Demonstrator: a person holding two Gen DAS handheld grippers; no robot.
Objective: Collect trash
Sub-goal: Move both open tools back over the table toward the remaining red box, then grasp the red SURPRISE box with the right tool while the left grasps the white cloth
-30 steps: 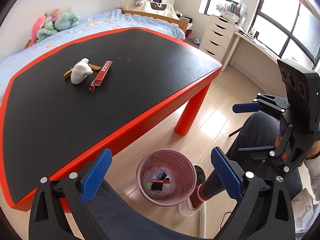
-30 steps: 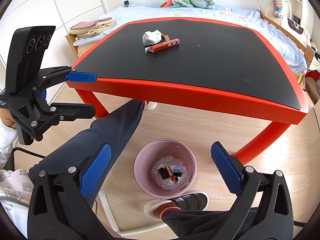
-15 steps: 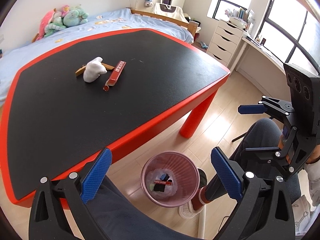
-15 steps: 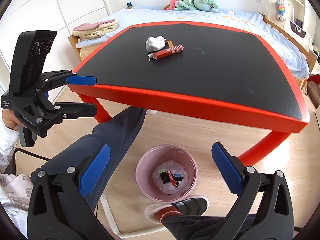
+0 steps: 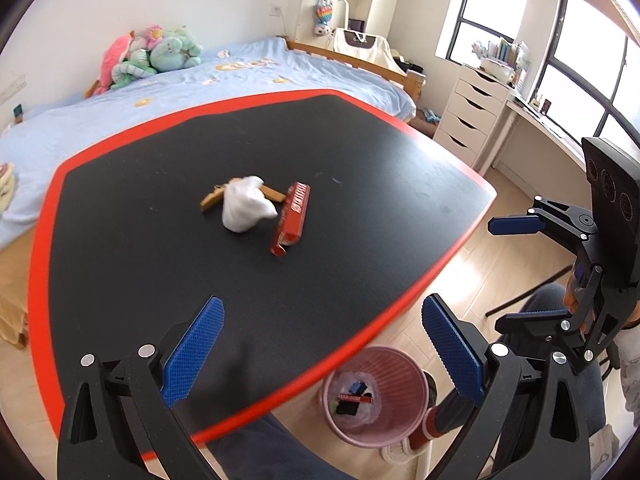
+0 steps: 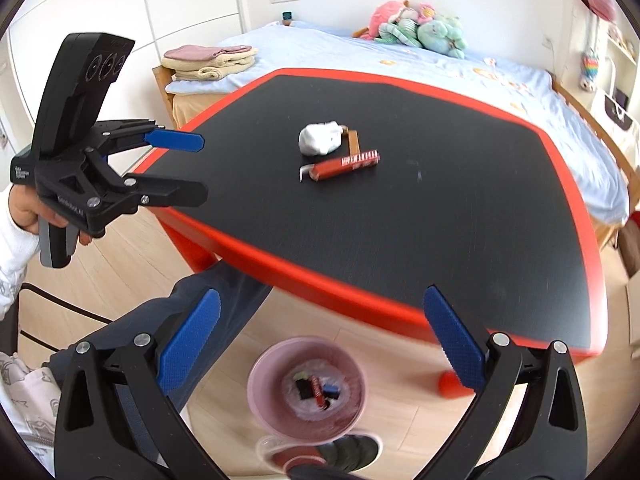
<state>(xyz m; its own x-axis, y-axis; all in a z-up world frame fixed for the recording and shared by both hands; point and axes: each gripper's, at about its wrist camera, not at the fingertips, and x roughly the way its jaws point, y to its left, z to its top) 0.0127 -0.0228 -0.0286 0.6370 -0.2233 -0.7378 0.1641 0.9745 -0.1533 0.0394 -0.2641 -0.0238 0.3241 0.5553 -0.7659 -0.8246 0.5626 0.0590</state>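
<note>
A crumpled white tissue (image 5: 244, 210) (image 6: 320, 140), a red wrapper box (image 5: 291, 218) (image 6: 344, 165) and a brown wrapper (image 5: 212, 199) (image 6: 353, 140) lie together near the middle of the black table (image 5: 360, 184) (image 6: 460, 220). A pink trash bin (image 5: 374, 394) (image 6: 307, 392) stands on the floor by the table's near edge, with several wrappers inside. My left gripper (image 5: 322, 354) (image 6: 188, 168) is open and empty above the table's near edge. My right gripper (image 6: 320, 344) (image 5: 524, 268) is open and empty, above the bin.
A bed with a blue cover (image 5: 200, 88) and stuffed toys (image 5: 148, 56) lies behind the table. White drawers (image 5: 476, 116) stand at the right by the window. The person's legs (image 6: 192, 312) and a shoe (image 6: 352, 450) are next to the bin.
Both grippers have risen and moved toward the table; the left now hangs over the tabletop, closer to the tissue and wrappers. Both stayed open and empty.
</note>
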